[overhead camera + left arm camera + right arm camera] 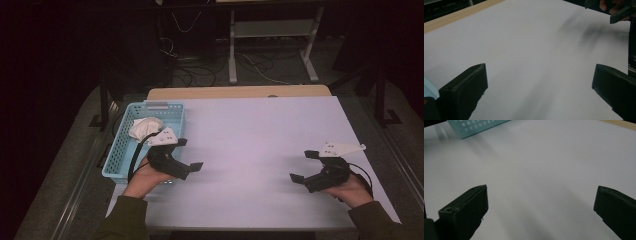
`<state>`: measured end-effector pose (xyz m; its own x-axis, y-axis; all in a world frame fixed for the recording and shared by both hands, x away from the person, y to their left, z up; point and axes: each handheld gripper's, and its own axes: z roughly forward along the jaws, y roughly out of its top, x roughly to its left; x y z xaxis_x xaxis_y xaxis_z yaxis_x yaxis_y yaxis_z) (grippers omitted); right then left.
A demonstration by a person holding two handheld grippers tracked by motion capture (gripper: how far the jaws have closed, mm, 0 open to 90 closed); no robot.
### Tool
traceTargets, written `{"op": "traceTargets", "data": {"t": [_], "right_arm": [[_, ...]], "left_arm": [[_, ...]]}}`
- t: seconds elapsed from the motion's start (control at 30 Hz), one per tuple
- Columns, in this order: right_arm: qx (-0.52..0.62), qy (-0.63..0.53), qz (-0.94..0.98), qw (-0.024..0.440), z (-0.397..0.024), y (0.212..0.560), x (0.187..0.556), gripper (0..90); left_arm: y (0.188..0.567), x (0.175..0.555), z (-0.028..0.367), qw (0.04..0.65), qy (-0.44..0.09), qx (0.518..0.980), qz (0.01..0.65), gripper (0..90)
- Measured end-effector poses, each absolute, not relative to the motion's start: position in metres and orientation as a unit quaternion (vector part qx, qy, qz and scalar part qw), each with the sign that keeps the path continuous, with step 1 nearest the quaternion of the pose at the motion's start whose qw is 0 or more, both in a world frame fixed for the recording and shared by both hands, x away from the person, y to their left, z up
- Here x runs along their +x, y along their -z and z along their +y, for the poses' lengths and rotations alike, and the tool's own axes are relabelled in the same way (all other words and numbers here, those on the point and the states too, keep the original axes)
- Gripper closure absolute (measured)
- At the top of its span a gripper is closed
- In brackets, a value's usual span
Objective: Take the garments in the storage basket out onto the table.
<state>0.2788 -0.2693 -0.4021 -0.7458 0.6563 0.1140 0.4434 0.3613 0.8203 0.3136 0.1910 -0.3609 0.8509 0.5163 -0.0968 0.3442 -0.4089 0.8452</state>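
A dim room with cables and a metal stand on the floor surrounds a white table (260,145), bare across its middle. At the table's left edge sits a light blue basket (116,150) with perforated walls, and inside it, toward the far end, lies a crumpled white cloth (145,127). The cloth looks soft, light and limp, so it should fold and sag when lifted rather than keep its shape; nothing about it seems fragile or slippery. The best hold would probably be a pinch on a raised fold at the top of the bundle, gathering enough layers that it does not slide out, while keeping the jaws off the basket wall. The left gripper (191,154) hovers just beside the basket's near right side, jaws spread wide and holding nothing. The right gripper (305,165) is well apart, near the table's right side, its jaws likewise spread wide over bare tabletop and empty
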Motion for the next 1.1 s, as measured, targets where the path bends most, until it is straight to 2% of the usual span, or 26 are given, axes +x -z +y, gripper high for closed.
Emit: {"op": "traceTargets", "data": {"t": [1.1], "right_arm": [[0.34,-0.452,0.816,0.119,-0.269,0.402,0.279,0.0]], "left_arm": [[0.348,0.334,0.201,0.472,-0.114,0.83,0.273,0.0]]}}
